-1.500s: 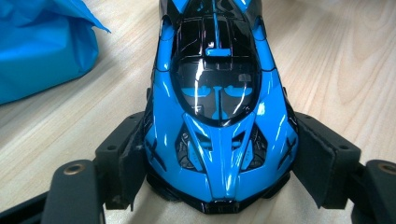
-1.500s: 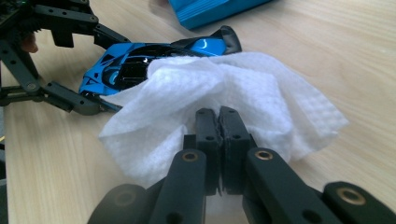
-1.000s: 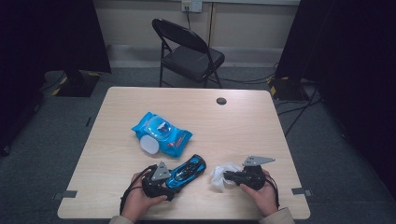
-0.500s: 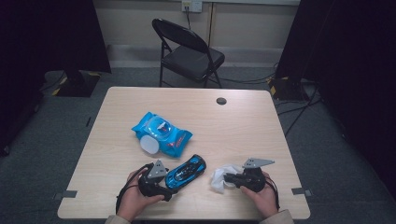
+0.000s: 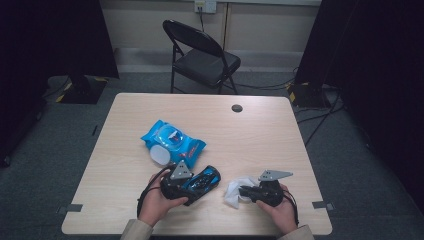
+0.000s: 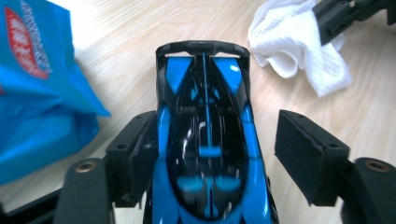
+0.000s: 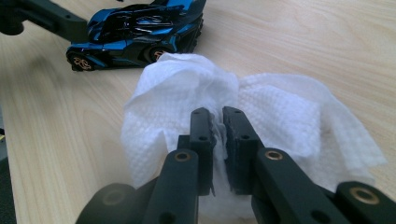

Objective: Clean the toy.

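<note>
toy car (image 5: 202,180) | wipes pack (image 5: 172,142) just beside | white wipe (image 5: 236,192) near

A: From your left gripper (image 5: 197,181), what blocks you?

B: At eleven o'clock the blue wipes pack (image 5: 172,142) lies near; the toy car (image 5: 202,180) sits between your jaws, one pad touching it, the other apart. At three o'clock the white cloth (image 5: 235,192) lies just beside the car, pinched by your right gripper (image 5: 245,191).

A: And free room?

B: From twelve to two o'clock the table (image 5: 260,135) is bare wood; a small dark hole (image 5: 237,108) sits well apart.
</note>
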### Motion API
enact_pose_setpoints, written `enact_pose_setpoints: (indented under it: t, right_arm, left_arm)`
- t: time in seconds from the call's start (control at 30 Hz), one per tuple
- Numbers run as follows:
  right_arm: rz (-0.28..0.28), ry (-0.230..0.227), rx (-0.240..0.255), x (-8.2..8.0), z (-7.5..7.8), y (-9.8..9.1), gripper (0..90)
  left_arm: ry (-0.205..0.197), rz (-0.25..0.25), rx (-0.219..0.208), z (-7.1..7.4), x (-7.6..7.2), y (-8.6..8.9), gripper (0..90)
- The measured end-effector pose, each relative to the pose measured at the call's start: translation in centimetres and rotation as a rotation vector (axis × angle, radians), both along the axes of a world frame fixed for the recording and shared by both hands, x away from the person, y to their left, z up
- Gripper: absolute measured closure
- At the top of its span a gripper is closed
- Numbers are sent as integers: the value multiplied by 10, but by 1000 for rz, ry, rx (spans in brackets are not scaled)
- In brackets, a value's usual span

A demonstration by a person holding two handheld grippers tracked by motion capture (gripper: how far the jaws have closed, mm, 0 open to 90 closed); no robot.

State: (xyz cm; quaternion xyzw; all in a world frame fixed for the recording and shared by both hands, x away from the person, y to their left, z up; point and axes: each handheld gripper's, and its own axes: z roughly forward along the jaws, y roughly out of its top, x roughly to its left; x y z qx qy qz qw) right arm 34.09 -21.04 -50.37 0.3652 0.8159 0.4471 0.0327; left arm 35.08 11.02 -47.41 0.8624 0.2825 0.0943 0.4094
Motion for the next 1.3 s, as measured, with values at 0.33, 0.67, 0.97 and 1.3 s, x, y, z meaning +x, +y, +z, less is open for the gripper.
enact_pose_setpoints:
  t: [0.33,0.67,0.97,1.3]
  right_arm:
    - [-1,-5,-5,0,0,-3,782]
    - [-52,-49,-6,-2,12,-5,508]
    - [-85,-87,-133,0,2,7,359]
    - [-106,-148,-192,3,-1,14,676]
  left_arm:
    - [-5,-15,47,-7,10,-14,374]
    - [-6,-12,44,-8,11,-12,409]
    - [-9,-12,37,-9,11,-11,413]
    - [-10,-13,27,-9,11,-10,415]
